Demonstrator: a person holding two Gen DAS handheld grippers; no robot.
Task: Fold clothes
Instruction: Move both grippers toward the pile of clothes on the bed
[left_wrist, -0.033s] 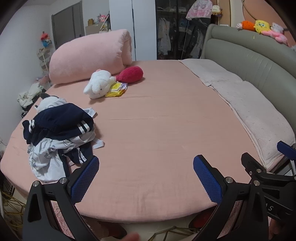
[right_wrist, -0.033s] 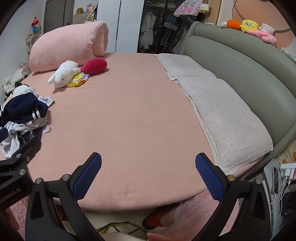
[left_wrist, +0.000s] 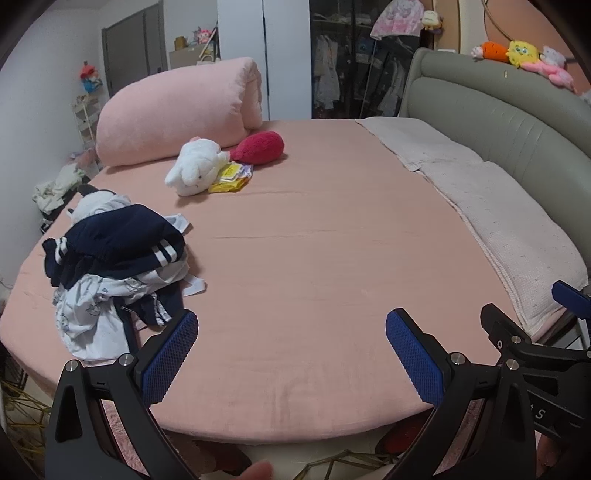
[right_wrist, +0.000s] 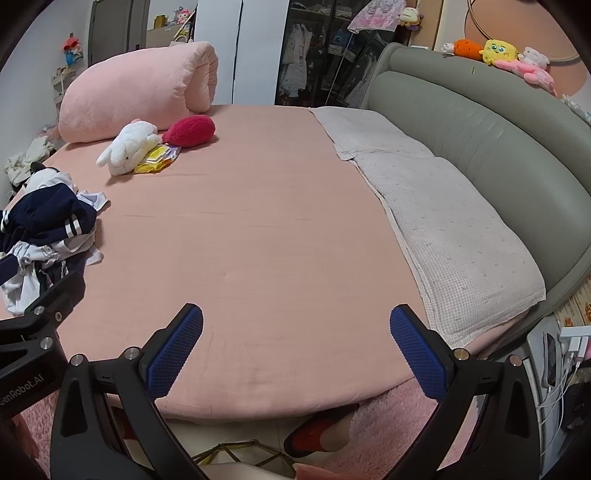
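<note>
Both grippers, left (left_wrist: 291, 354) and right (right_wrist: 295, 350), are hanging at the bottom of frame with jaws spread wide, gripping nothing. The clothes (left_wrist: 114, 266) are sitting in a rumpled heap at left on the bed (left_wrist: 332, 258), probably leaving the pink middle as folding space.

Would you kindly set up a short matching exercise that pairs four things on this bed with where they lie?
Things:
1. pile of clothes
2. white plush rabbit
3. rolled pink blanket
4. yellow packet

Places:
A. at the far side of the bed, behind the toys
B. near the bed's left edge, close to the left gripper
C. partly under the rabbit
D. beside the red plush toy

Pairs: 1-B, 2-D, 3-A, 4-C
</note>
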